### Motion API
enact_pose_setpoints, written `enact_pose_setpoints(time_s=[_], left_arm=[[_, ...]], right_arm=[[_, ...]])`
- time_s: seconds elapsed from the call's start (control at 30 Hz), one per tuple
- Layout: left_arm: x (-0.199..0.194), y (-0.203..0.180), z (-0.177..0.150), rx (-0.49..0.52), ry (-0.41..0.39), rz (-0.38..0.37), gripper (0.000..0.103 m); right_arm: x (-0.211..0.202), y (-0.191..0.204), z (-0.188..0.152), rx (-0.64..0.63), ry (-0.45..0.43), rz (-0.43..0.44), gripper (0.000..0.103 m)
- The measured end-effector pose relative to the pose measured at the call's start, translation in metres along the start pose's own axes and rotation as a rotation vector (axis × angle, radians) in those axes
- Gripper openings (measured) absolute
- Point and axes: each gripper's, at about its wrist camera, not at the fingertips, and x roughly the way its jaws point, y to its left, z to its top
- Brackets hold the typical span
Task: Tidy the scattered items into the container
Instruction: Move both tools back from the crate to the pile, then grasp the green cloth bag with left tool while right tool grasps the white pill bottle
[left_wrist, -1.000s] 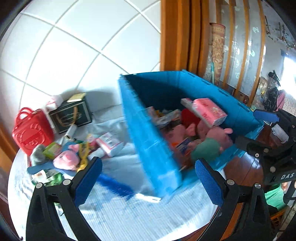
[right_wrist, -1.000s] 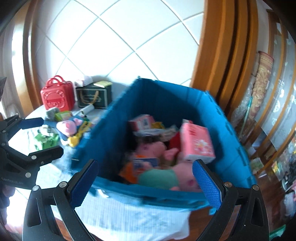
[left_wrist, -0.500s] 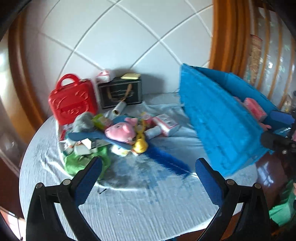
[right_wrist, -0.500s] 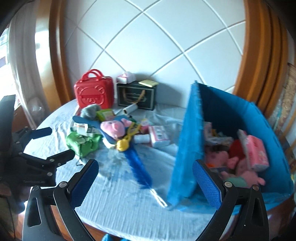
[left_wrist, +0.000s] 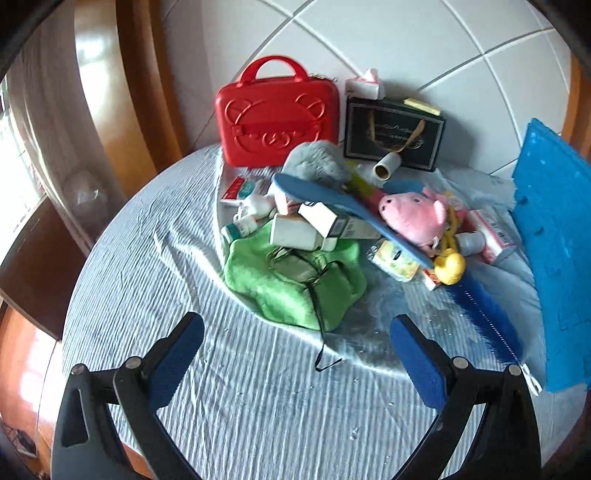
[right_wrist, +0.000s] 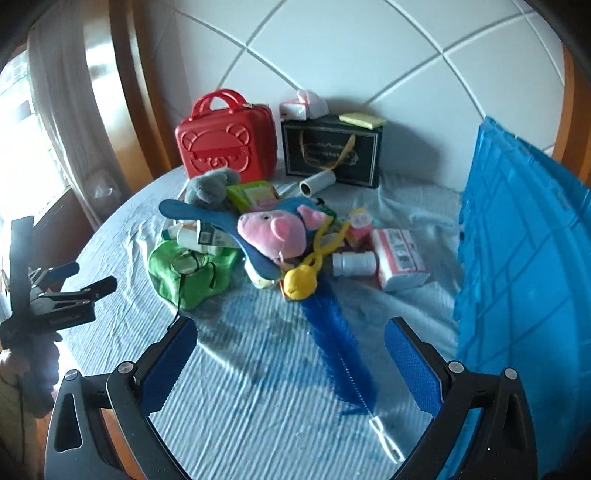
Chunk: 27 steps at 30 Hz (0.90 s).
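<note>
A heap of scattered items lies mid-table: a green cloth bag (left_wrist: 295, 280) (right_wrist: 188, 269), a pink pig plush (left_wrist: 413, 218) (right_wrist: 273, 229), a grey plush (left_wrist: 314, 162), a blue shoehorn (left_wrist: 347, 206), a yellow duck toy (right_wrist: 300, 282), a white bottle (right_wrist: 354, 263), a pink tissue pack (right_wrist: 399, 258) and a blue bristle brush (right_wrist: 340, 347). The blue crate (left_wrist: 550, 258) (right_wrist: 517, 280) stands at the right. My left gripper (left_wrist: 295, 354) hovers open just short of the green bag. My right gripper (right_wrist: 290, 358) is open over the brush, holding nothing.
A red case (left_wrist: 277, 114) (right_wrist: 225, 146) and a black gift box (left_wrist: 393, 134) (right_wrist: 332, 153) stand against the tiled wall, with a tissue pack (right_wrist: 304, 105) and yellow pad (right_wrist: 362, 120) on the box. The round table's edge (left_wrist: 85, 266) curves at left. The left gripper (right_wrist: 55, 295) shows at far left.
Both grippers have swung left, away from the blue crate, and moved closer to the heap. The crate's inside has left view. Both stay open and empty.
</note>
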Motion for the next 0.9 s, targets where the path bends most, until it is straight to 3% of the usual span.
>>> enact_pose_setpoints(time_s=[0.23, 0.47, 0.6, 0.67, 0.83, 0.9], left_arm=[[0.067, 0.011, 0.000, 0.013, 0.096, 0.011, 0.102], [0.149, 0.017, 0.018, 0.037, 0.155, 0.016, 0.102], [0.188, 0.019, 0.025, 0.037, 0.129, 0.043, 0.095], [0.207, 0.016, 0.025, 0.042, 0.154, 0.012, 0.095], [0.235, 0.021, 0.017, -0.035, 0.160, -0.028, 0.103], [0.234, 0.020, 0.017, -0.011, 0.149, -0.041, 0.103]], right_arm=[[0.071, -0.002, -0.009, 0.053, 0.134, 0.016, 0.103], [0.114, -0.005, -0.016, 0.149, 0.215, -0.053, 0.103], [0.135, -0.010, -0.017, 0.210, 0.223, -0.102, 0.103], [0.143, -0.012, -0.018, 0.243, 0.214, -0.107, 0.103], [0.166, -0.007, -0.019, 0.268, 0.211, -0.102, 0.103], [0.175, -0.002, -0.018, 0.255, 0.208, -0.107, 0.103]])
